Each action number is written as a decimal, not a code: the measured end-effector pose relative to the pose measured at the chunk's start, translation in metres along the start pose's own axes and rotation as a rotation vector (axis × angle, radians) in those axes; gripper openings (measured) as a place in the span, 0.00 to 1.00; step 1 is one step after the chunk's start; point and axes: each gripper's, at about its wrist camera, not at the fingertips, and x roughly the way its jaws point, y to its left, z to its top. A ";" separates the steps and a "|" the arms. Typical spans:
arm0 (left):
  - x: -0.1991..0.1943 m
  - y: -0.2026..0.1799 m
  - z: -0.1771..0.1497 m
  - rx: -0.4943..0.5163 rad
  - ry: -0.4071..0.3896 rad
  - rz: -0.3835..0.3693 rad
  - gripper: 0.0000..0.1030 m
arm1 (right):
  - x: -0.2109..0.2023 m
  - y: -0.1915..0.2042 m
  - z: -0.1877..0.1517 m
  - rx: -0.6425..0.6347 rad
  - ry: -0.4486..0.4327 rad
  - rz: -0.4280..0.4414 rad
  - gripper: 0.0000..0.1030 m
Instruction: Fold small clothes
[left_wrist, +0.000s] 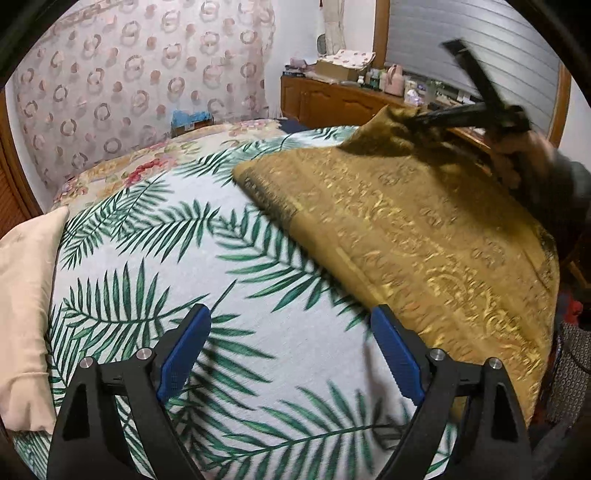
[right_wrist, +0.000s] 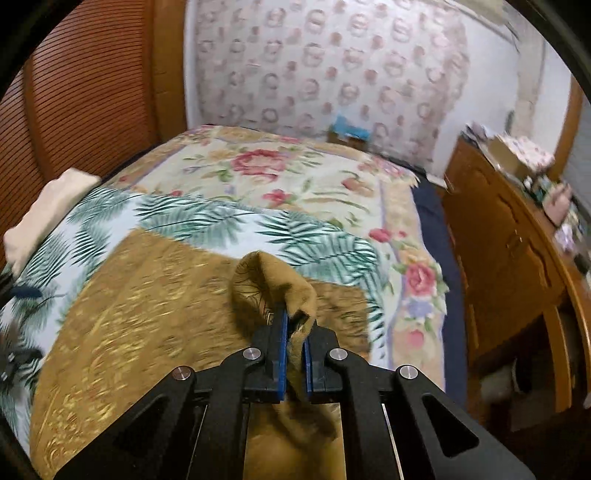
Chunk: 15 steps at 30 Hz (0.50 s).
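Bedroom walls hung with a ring-patterned curtain (right_wrist: 332, 66) frame a bed (right_wrist: 280, 173) covered by a white sheet printed with green palm leaves (left_wrist: 229, 280).

On that sheet lies the golden-brown cloth (left_wrist: 424, 236), woven with a shiny ornamental pattern, spread mostly flat over the side of the bed nearest the right hand. One corner of it is lifted off the bed: the right claw (right_wrist: 294, 332) has its blue pads pressed together on that corner, and the fabric bunches up in a loop just past the fingertips while a strip of it hangs down between the black arms. In the left wrist view the same claw (left_wrist: 417, 120) shows blurred at the far corner of the cloth, with the person's hand (left_wrist: 517, 155) behind it.

The left claw (left_wrist: 291, 314) hangs over the palm-leaf sheet with its jaws spread wide and nothing between them; its right finger is just beside the cloth's near edge.

A cream pillow (left_wrist: 26, 295) rests at the bed's edge, well apart from the cloth. Beyond the palm sheet a floral bedspread (right_wrist: 295, 166) covers the bed's far part. A wooden cabinet (right_wrist: 509, 258) cluttered with small items stands beside the bed.
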 end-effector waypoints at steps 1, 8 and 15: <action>-0.002 0.000 0.002 -0.004 -0.003 -0.005 0.87 | 0.005 -0.002 0.001 -0.001 0.007 -0.009 0.06; -0.010 -0.006 0.011 -0.048 -0.037 -0.039 0.87 | 0.018 -0.008 0.017 -0.010 0.004 -0.029 0.06; -0.012 -0.012 0.011 -0.060 -0.042 -0.032 0.87 | 0.024 -0.016 0.015 0.039 0.052 -0.093 0.31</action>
